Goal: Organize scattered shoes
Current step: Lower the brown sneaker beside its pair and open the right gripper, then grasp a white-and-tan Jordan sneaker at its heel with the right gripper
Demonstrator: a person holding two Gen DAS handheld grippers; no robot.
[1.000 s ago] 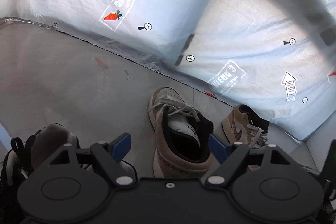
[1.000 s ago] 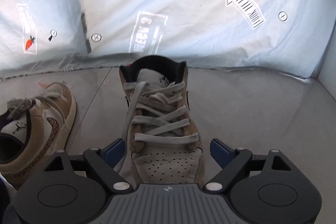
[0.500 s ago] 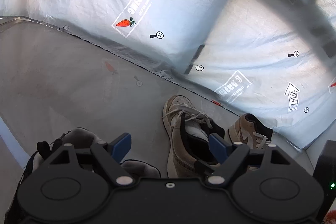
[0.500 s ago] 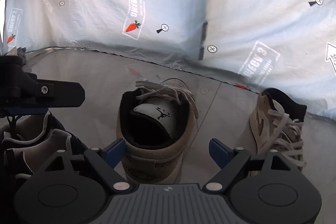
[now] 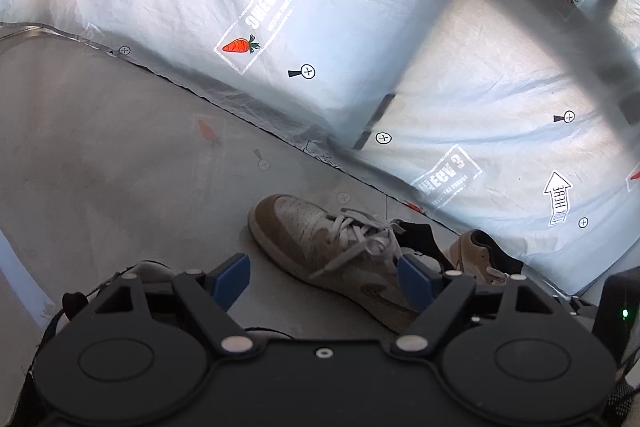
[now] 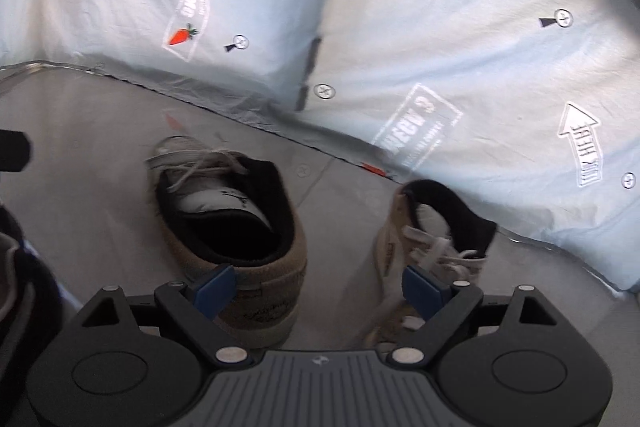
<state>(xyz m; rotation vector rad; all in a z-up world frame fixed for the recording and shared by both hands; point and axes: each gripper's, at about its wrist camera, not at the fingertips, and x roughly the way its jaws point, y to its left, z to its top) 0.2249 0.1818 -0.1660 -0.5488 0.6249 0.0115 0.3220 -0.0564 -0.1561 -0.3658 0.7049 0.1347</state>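
A tan and white low sneaker [image 5: 320,247] lies on the grey floor with its toe toward the upper left. Its heel [image 6: 256,291] faces the right wrist camera. A matching tan high-top [image 6: 432,239] stands just to its right, also seen in the left wrist view as the high-top [image 5: 480,255]. My left gripper [image 5: 324,281] is open above the low sneaker's laces, gripping nothing. My right gripper [image 6: 318,289] is open over the gap between the two shoes. Its left pad [image 6: 216,287] overlaps the low sneaker's heel, and I cannot tell if they touch.
A dark shoe [image 5: 148,269] lies under the left gripper's left side, and a dark shoe [image 6: 20,287] shows at the right view's left edge. A printed white sheet [image 5: 360,27] rises as a wall behind the shoes. A black device [image 5: 620,307] with a green light sits at the right.
The right gripper swung from over the high-top to the low sneaker, then tilted so both shoes flank its fingers. In the left view the low sneaker's toe has swung to the left.
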